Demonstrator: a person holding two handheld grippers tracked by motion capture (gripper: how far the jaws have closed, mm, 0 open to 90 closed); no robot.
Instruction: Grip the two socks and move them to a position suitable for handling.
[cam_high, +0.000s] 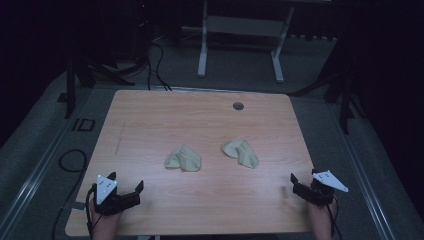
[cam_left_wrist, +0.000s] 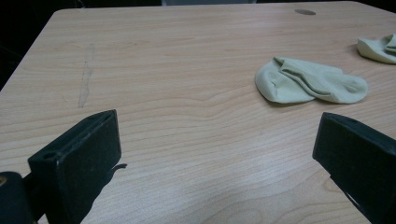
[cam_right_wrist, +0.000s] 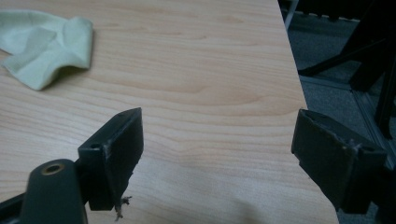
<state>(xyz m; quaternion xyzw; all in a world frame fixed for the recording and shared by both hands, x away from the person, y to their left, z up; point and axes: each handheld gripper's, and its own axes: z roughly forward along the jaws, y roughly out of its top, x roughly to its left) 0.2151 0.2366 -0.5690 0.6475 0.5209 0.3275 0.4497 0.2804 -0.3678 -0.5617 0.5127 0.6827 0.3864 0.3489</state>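
Two pale green socks lie crumpled on the wooden table (cam_high: 150, 125). One sock (cam_high: 183, 158) rests left of centre and the other sock (cam_high: 241, 152) right of centre. My left gripper (cam_high: 126, 186) sits near the front left corner, open, with nothing between its jaws. In the left gripper view the nearer sock (cam_left_wrist: 310, 82) lies ahead to the right, and the second sock (cam_left_wrist: 378, 49) shows at the far right edge. My right gripper (cam_high: 304, 186) rests near the front right corner, open and empty. The right gripper view shows a sock (cam_right_wrist: 44, 44) at upper left.
A small dark round grommet (cam_high: 238, 105) is set in the table near its far edge. A white desk frame (cam_high: 240, 35) stands on the floor beyond. Cables (cam_high: 70, 160) lie on the floor at left. The table's right edge (cam_right_wrist: 299, 93) runs close to my right gripper.
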